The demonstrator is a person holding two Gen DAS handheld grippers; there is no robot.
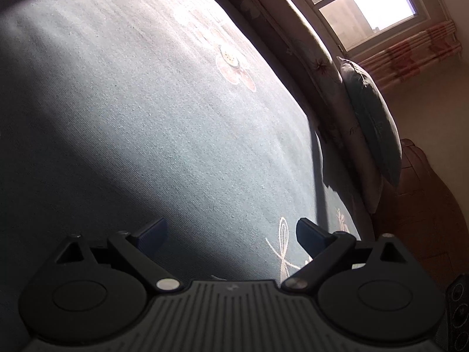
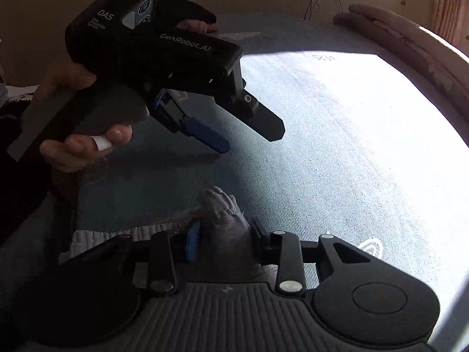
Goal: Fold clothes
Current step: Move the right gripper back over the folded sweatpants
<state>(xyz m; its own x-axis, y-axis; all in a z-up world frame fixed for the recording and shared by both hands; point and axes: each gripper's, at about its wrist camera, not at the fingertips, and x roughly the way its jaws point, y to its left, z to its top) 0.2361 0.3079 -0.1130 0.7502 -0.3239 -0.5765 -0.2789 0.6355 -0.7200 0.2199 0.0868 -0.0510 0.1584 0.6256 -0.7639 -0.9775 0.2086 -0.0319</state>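
Observation:
My right gripper (image 2: 224, 239) is shut on a bunched grey garment (image 2: 225, 214) with a ribbed cuff or waistband, held just above the blue-grey bed sheet (image 2: 337, 146). More of the grey garment trails to the left (image 2: 96, 236) under the gripper. My left gripper (image 1: 231, 234) is open and empty, hovering over the sheet (image 1: 146, 117). It also shows in the right wrist view (image 2: 252, 138), held in a hand up and left of the garment, jaws apart.
The sheet has printed flowers (image 1: 234, 67) and a dragonfly motif (image 1: 283, 249). A floral bolster edge (image 1: 307, 47) and a blue pillow (image 1: 372, 123) lie at the bed's far side, below a window (image 1: 366, 8). Strong sunlight falls across the sheet.

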